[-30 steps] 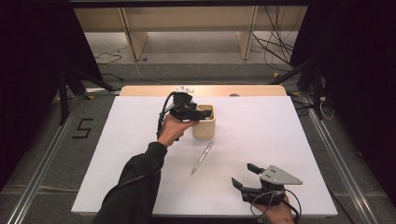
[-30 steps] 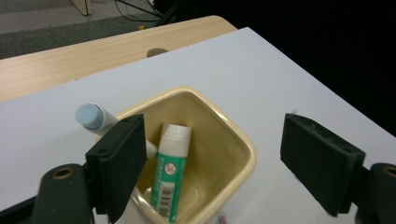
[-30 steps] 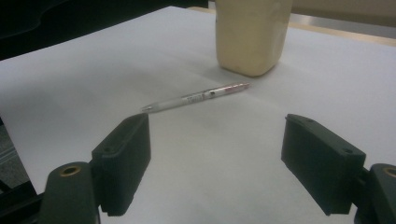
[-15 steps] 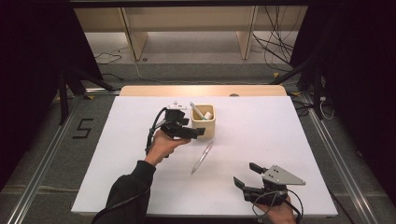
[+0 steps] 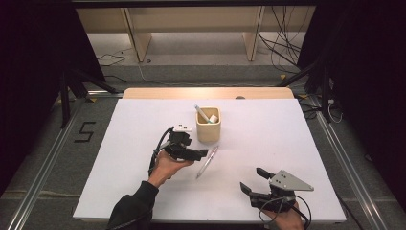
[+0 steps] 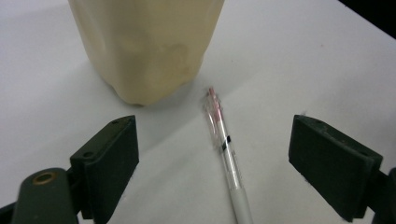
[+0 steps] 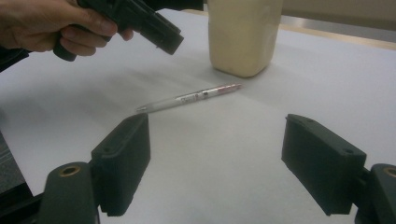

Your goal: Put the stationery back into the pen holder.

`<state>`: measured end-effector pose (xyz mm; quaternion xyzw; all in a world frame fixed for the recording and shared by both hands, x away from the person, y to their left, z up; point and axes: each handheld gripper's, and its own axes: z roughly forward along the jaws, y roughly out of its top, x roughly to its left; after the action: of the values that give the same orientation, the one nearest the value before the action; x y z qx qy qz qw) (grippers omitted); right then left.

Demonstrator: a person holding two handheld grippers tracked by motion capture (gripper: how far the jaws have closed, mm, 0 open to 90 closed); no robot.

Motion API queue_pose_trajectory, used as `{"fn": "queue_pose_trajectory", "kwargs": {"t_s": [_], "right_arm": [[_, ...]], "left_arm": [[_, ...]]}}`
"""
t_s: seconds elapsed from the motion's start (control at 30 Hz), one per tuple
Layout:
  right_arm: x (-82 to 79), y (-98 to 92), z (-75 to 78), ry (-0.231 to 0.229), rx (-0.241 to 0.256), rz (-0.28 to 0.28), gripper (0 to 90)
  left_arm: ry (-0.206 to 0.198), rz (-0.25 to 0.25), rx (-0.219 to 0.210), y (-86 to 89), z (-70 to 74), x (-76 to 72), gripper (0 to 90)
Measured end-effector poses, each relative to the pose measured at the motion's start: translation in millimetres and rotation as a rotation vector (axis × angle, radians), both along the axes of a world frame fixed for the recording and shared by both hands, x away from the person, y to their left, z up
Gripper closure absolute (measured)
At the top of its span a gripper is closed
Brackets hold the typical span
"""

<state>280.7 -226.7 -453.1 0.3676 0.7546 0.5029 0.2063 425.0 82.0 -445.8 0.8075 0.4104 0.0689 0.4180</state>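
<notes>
Pen point(image 6: 224, 149) lies flat on the white table point(image 5: 119, 187) directly ahead of the left gripper point(image 5: 191, 154), between its two spread jaws in the left gripper view, its reddish tip pointing away toward the cream cup point(image 6: 144, 46) just beyond. Neither jaw touches it. The right gripper point(image 5: 258, 184) hangs well off to the pen's other side, jaws likewise wide apart and holding nothing; from its view the pen lies crosswise ahead, with the cup behind.

By its look the pen is light, stiff and thin, with a smooth clear plastic barrel that could roll or slip out of a loose pinch. I judge the mid-barrel the best place to take hold, jaws closing across it rather than along it, low enough to catch it against the table.

The near end of the pen is cut off at the bottom of the left gripper view, and its tip is blurred. The cup's rim is cut off in both gripper views; from the high view a white pen point(image 5: 201, 113) and something pale stand inside, but what the second thing is I cannot tell
</notes>
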Motion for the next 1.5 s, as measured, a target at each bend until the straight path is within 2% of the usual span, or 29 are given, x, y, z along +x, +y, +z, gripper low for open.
{"fn": "queue_pose_trajectory", "kwargs": {"t_s": [0.23, 0.43, 0.73, 1.23, 1.5], "right_arm": [[-0.5, -0.2, -0.4, -0.001, -0.001, 0.002, 24.2], [-0.7, 0.0, -1.2, 0.001, -0.007, 0.002, 24.2], [-1.0, 0.3, -1.6, 0.0, -0.009, 0.003, 24.2], [-1.3, 0.7, -2.1, 0.001, -0.012, 0.002, 24.3], [-1.6, 0.7, -2.1, 0.002, -0.014, 0.003, 24.3]], "left_arm": [[0.011, -0.02, 0.029, -5.3, -2.3, -8.4, 15.8], [0.018, -0.017, 0.058, -8.6, -5.2, -13.7, 16.3], [0.031, -0.032, 0.092, -13.1, -14.0, -19.7, 25.6], [0.035, -0.062, 0.123, -20.5, -18.6, -28.4, 42.6], [0.05, -0.056, 0.15, -24.0, -26.6, -29.4, 49.7]]}}
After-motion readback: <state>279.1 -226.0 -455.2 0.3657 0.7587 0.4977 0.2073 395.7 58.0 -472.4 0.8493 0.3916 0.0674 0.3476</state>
